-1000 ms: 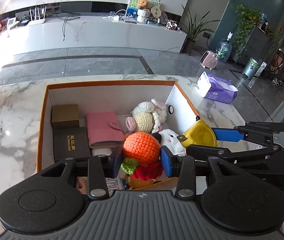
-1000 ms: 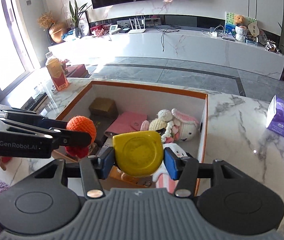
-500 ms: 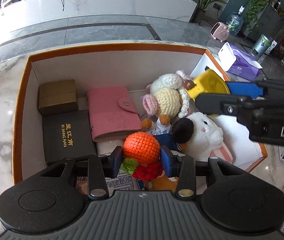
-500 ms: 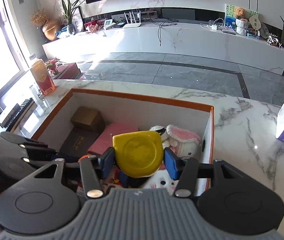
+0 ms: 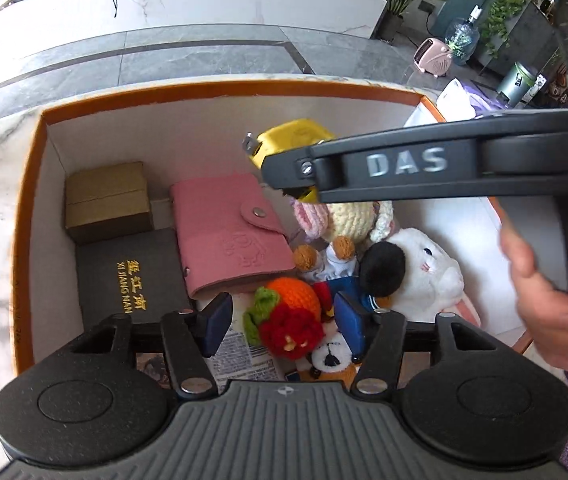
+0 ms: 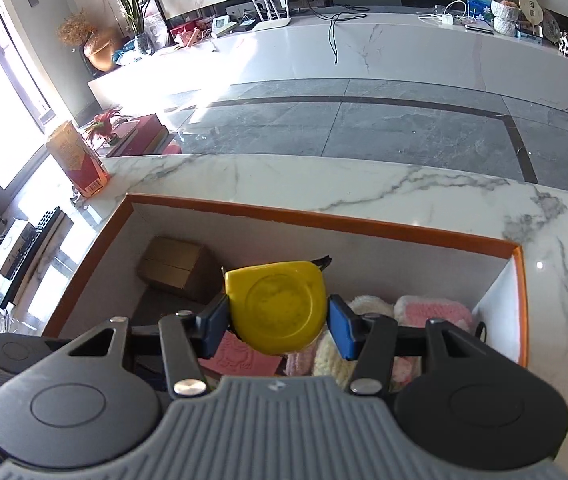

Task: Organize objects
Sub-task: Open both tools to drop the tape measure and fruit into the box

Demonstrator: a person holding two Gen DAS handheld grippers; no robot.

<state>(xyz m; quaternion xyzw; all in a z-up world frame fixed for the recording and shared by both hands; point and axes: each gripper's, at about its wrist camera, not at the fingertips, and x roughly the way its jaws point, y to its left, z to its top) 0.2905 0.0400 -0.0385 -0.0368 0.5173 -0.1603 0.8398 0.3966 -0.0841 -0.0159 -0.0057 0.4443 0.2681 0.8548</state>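
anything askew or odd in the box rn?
Mostly tidy: the gold box, black case and pink wallet lie flat and squared. The plush toys and crochet orange are a loose heap at the right. The yellow tape measure hangs above, clamped in the right tongs.

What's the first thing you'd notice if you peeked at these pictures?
The bright yellow tape measure, gripped in the right claw above the box at its far side. Next comes the orange crochet toy lying among the stuffed toys near the box's front, between the left claw's opening jaws, which no longer press it. A pink wallet lies flat in the middle.
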